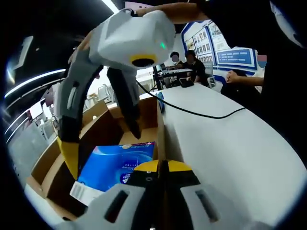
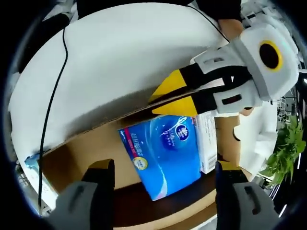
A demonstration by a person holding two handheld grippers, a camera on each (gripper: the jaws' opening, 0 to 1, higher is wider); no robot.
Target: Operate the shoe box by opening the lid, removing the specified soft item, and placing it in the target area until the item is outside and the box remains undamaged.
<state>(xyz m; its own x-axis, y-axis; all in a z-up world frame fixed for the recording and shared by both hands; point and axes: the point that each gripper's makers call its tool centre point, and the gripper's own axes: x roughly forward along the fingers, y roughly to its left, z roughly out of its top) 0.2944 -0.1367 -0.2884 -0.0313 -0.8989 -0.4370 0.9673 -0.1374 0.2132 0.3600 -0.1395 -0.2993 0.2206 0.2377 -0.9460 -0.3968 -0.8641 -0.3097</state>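
**Blue tissue pack lying in the open cardboard box**

The soft pack [image 2: 165, 153] is lying flat inside the brown cardboard shoe box [image 2: 91, 148]; its glossy blue wrapper is carrying white script too small to read, a round white emblem and a white barcode panel at one end; the box is sitting on a smooth white tabletop [image 2: 120, 57] crossed by a thin black cable [image 2: 50, 105]. In the right gripper view, the right tongs [image 2: 165, 179] are standing wide apart, straddling the pack without touching it; the left tongs [image 2: 175, 98], yellow-tipped, are pinching the box's long wall, one jaw either side. In the left gripper view, the right tongs [image 1: 103, 153] are reaching down into the box.
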